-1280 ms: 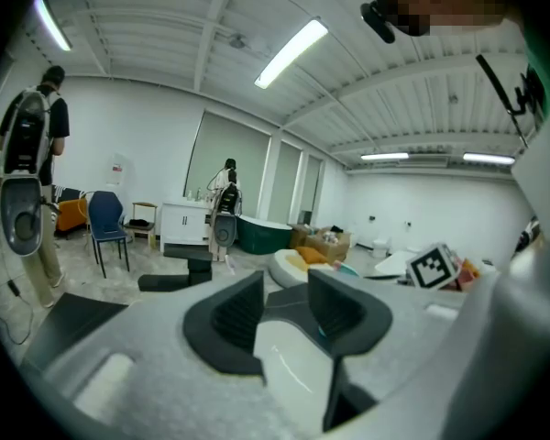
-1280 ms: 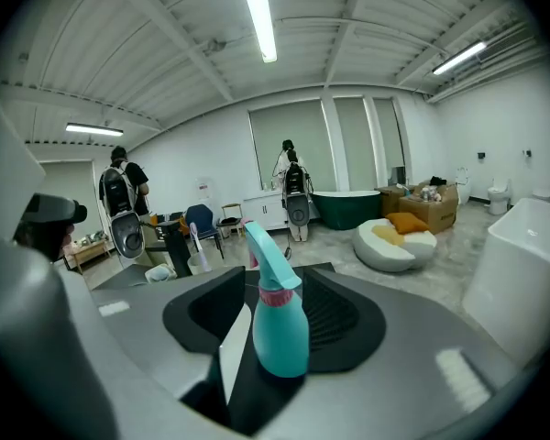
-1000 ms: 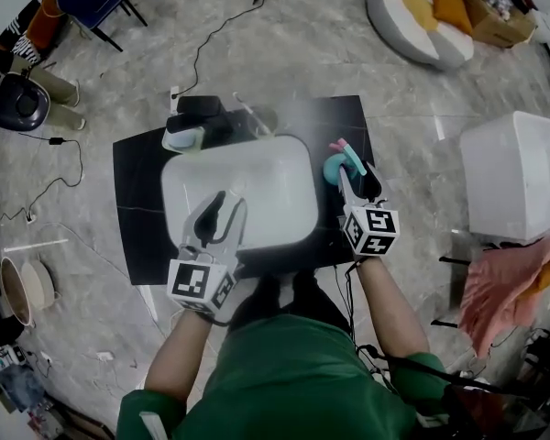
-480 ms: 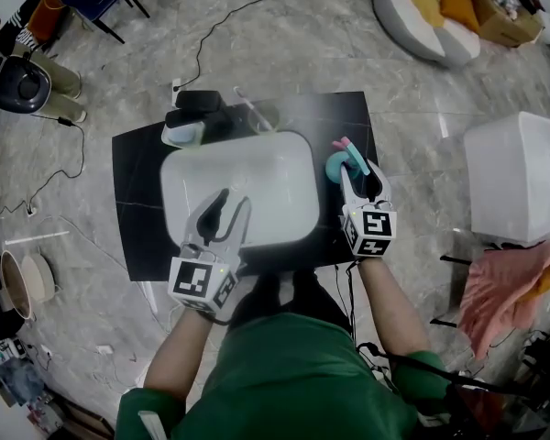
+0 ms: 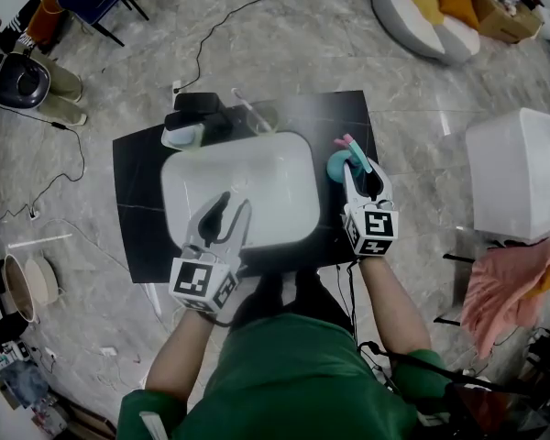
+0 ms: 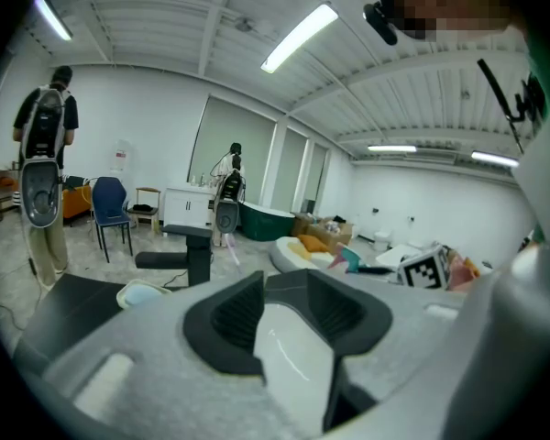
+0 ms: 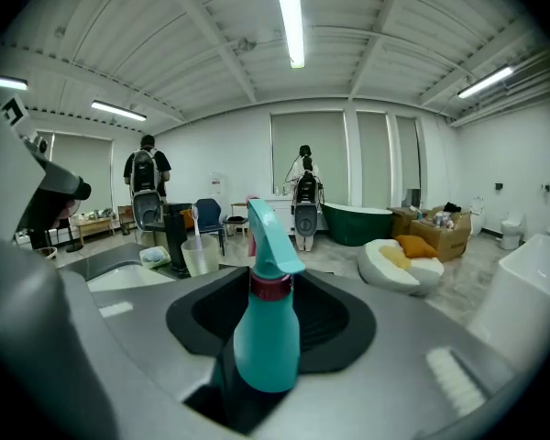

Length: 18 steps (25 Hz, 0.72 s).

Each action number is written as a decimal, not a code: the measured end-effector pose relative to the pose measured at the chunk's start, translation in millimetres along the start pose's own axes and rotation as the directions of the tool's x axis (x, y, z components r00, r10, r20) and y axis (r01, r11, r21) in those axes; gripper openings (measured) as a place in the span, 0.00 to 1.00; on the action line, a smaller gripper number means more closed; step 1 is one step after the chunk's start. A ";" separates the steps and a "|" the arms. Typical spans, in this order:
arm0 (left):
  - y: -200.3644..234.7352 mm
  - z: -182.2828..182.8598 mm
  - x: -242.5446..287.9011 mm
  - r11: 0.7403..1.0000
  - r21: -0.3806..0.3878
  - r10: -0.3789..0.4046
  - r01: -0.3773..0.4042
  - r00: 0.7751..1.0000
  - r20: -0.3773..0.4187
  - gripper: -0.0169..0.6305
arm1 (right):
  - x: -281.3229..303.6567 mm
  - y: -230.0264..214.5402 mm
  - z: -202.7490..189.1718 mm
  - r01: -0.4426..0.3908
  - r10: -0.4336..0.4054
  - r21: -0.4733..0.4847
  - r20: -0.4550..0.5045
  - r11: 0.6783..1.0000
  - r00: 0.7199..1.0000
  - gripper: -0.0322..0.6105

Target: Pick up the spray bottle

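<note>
The teal spray bottle (image 5: 335, 165) with a pink trigger stands upright on the black counter (image 5: 137, 209), just right of the white basin (image 5: 176, 177). My right gripper (image 5: 362, 177) reaches it from the near side. In the right gripper view the spray bottle (image 7: 266, 337) stands between the jaws of the right gripper (image 7: 273, 317), which are closing, with a dark gap still showing at its left side. My left gripper (image 5: 224, 211) hovers open over the basin's near part. The left gripper (image 6: 289, 314) has only the white basin between its fingers.
A black faucet (image 5: 197, 108), a small dish (image 5: 181, 137) and a cup with a toothbrush (image 5: 257, 117) stand behind the basin. A white cabinet (image 5: 518, 172) and a pink cloth (image 5: 509, 282) are to the right. Cables run across the marble floor (image 5: 101, 71).
The right gripper's fingers have drawn a little closer around the bottle. The bottle and the left gripper have not visibly moved.
</note>
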<state>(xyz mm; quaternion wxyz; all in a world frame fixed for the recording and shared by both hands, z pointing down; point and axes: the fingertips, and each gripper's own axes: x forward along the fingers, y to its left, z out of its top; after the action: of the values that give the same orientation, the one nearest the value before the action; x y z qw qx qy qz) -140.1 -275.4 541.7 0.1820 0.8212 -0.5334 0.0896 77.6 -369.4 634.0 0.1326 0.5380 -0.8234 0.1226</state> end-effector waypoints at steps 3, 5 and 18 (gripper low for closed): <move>1.7 -0.5 -1.3 1.000 -0.005 0.002 -0.002 1.000 0.002 0.26 | -0.7 -1.9 1.2 0.002 -0.002 0.029 0.005 1.000 1.000 0.28; 3.2 -0.7 -1.3 1.000 -0.008 0.003 -0.003 1.000 0.003 0.26 | -1.2 -2.4 2.2 0.001 -0.001 0.036 0.007 0.999 1.000 0.27; 0.0 9.7 -9.9 1.000 -0.016 0.012 -0.011 0.999 0.034 0.24 | -15.6 5.7 25.4 -0.025 0.025 0.007 0.020 1.000 0.999 0.26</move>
<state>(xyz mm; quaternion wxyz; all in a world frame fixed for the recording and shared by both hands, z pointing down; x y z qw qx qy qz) -144.7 -270.9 529.5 0.1786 0.8181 -0.5418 0.0723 76.1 -362.6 604.4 0.1207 0.5293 -0.8309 0.1217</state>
